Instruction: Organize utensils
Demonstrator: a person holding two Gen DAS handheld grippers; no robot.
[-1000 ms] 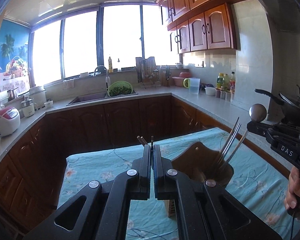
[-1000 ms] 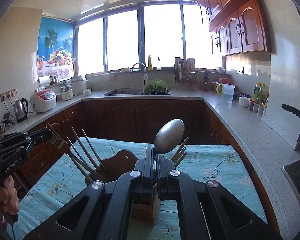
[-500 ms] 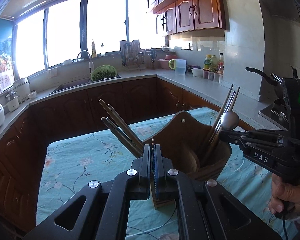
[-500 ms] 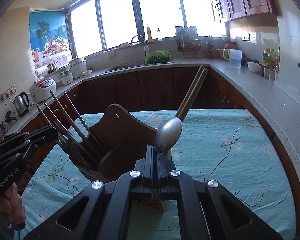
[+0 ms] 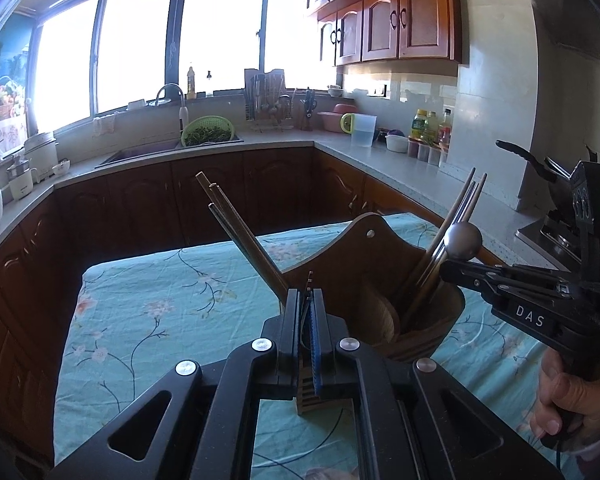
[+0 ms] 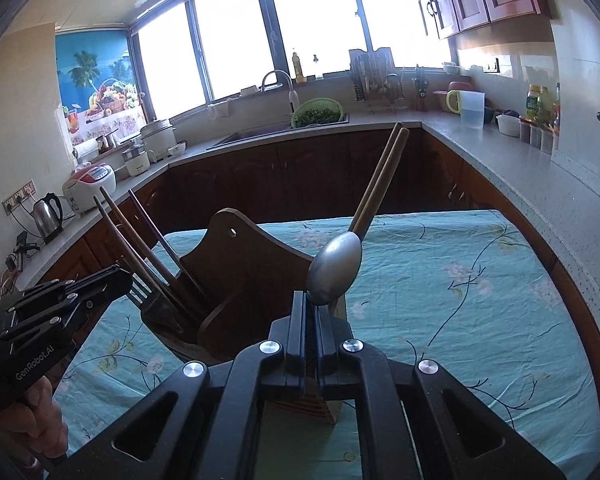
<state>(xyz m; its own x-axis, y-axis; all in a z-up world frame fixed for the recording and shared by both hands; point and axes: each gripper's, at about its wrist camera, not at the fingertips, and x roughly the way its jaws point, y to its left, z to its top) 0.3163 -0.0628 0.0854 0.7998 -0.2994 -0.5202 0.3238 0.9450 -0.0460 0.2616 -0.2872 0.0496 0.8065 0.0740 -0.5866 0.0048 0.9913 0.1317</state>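
Both grippers dropped and closed in on holder vs. a sec ago; now looms big right ahead of each, views tipped down more.

L gripper: pinched shut on fork, tines poking up just past the tips, handle hidden below. R gripper: near shut on spoon at the neck, bowl standing up above the tips; jaws just eased open a hair, spoon between them and not slipping by the look of it.

Slatted box sits under and just ahead of R gripper tips, on the desk; two chopsticks lean out past the spoon bowl. More chopsticks in the holder pocket just beyond L gripper.

Step, prob.: drop each handle into its slot. To do it well:
- Keep handles near vertical, ends over an open gap; can't see handle ends from here, so go slow.
- Steer clear of leaning chopsticks; a nudge could tip the lot.
- Lower till the handle bottoms out, then open, not before.
- One side at a time; grippers close together, easy to clash.
- Back straight up and out after letting go.
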